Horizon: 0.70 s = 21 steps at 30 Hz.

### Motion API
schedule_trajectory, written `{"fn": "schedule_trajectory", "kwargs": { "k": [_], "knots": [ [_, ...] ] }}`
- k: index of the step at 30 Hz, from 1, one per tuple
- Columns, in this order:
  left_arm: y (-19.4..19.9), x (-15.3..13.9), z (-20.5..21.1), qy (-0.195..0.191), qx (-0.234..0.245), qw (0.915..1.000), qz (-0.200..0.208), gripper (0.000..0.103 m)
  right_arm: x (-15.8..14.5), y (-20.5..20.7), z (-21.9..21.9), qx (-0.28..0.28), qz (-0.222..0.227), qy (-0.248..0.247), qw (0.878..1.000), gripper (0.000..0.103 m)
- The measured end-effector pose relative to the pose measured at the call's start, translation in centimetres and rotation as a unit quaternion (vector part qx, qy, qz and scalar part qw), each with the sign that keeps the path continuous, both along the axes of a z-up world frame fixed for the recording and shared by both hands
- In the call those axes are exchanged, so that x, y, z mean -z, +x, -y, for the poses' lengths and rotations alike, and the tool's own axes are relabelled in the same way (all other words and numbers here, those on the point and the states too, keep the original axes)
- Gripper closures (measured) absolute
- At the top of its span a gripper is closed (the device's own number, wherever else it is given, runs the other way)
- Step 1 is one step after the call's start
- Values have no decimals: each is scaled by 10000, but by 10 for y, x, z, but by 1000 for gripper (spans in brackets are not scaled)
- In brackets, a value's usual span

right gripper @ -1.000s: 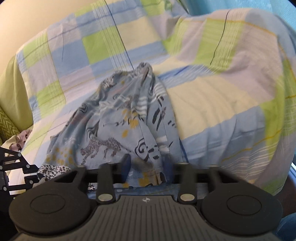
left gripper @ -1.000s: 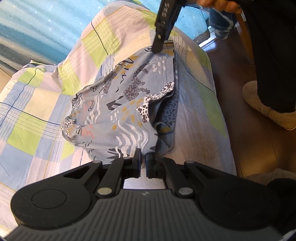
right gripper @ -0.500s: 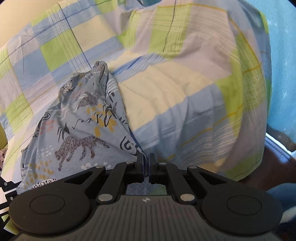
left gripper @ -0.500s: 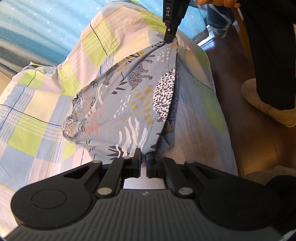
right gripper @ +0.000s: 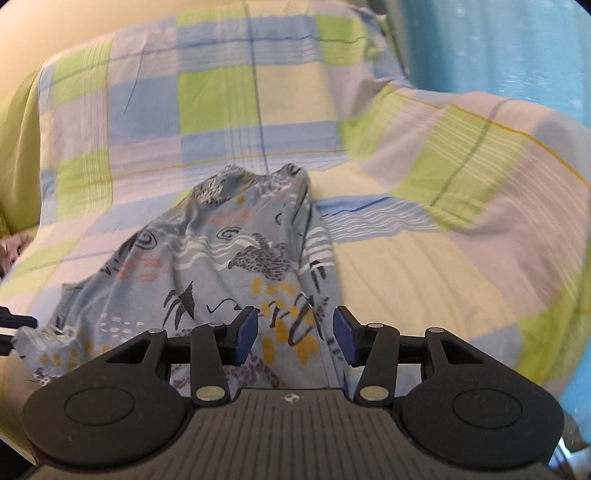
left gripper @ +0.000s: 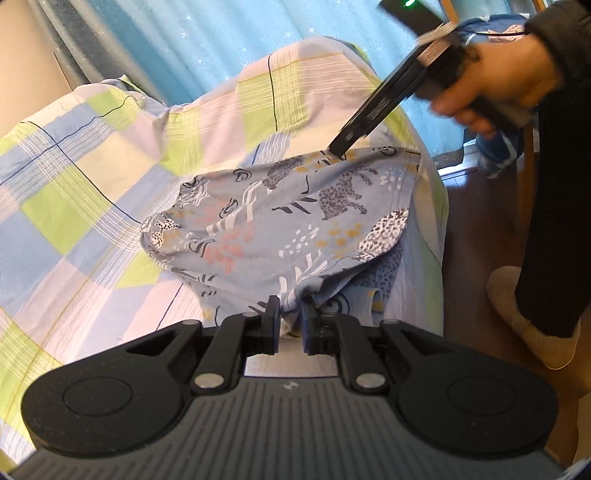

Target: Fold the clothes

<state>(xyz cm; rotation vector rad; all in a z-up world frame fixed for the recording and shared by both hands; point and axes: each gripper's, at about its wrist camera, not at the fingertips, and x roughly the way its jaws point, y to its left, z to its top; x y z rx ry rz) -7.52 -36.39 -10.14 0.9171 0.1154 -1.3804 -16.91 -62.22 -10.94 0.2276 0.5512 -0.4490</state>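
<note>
A blue printed garment (left gripper: 291,221), patterned with leopards, leaves and yellow and pink spots, is spread over a bed covered by a checked sheet (left gripper: 92,177) in green, blue, lilac and cream. In the left wrist view the near edge of the garment is gathered between the jaws of the left gripper (left gripper: 289,325); the jaws are drawn close together with a bunch of the fabric pinched between them. From that point the cloth is stretched away toward its far edge, where the tip of the right gripper (left gripper: 338,149) is seen touching the hem. The right gripper is held by a hand (left gripper: 495,88) emerging from a dark sleeve (left gripper: 557,26). A darker inner layer of the garment is visible beneath the right side of the top layer, near the edge of the bed.

In the right wrist view the jaws of the right gripper (right gripper: 295,334) are seen well apart, with the garment (right gripper: 236,266) lying between and beyond the blue pads (right gripper: 246,334); nothing is clamped there. The fabric is rumpled into a ridge running away from the camera. A turquoise curtain (right gripper: 498,44) is seen behind the bed. At the right of the left wrist view, a dark trouser leg (left gripper: 554,221) and a beige slipper (left gripper: 528,321) are seen on a wooden floor (left gripper: 476,236).
</note>
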Motion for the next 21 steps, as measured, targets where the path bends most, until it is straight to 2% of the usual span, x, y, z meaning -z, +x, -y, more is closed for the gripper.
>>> {"fn": "schedule_trajectory", "kwargs": {
  "k": [2, 3, 7, 9, 11, 12, 15, 18, 21],
  "knots": [
    [-2, 3, 1, 121, 31, 9998, 161, 93, 7, 8, 6, 52, -299, -62, 9995, 79],
    [-3, 6, 1, 192, 68, 9995, 243, 93, 9, 8, 12, 161, -397, -74, 9991, 94],
    [-12, 17, -1, 461, 332, 9964, 621, 93, 8, -22, 38, 1199, -415, 31, 9919, 88],
    [-18, 22, -3, 558, 495, 9937, 835, 92, 0, -39, 34, 1210, -230, 72, 9924, 83],
    [-22, 25, -5, 604, 617, 9916, 968, 91, -12, -51, 14, 791, 19, -24, 9969, 66],
    [-23, 26, -6, 610, 646, 9909, 1006, 91, -17, -55, -1, 454, 126, -101, 9988, 54],
    [-28, 28, -5, 649, 724, 9885, 1157, 91, -18, -54, -53, -685, 14, -477, 9965, 51],
    [-35, 30, -8, 773, 872, 9823, 1467, 91, -5, -40, -107, -1672, -433, -1212, 9775, 38],
    [-33, 31, -13, 857, 745, 9786, 1713, 87, 9, -29, -149, -2348, -797, -2028, 9473, 38]
  ]
}}
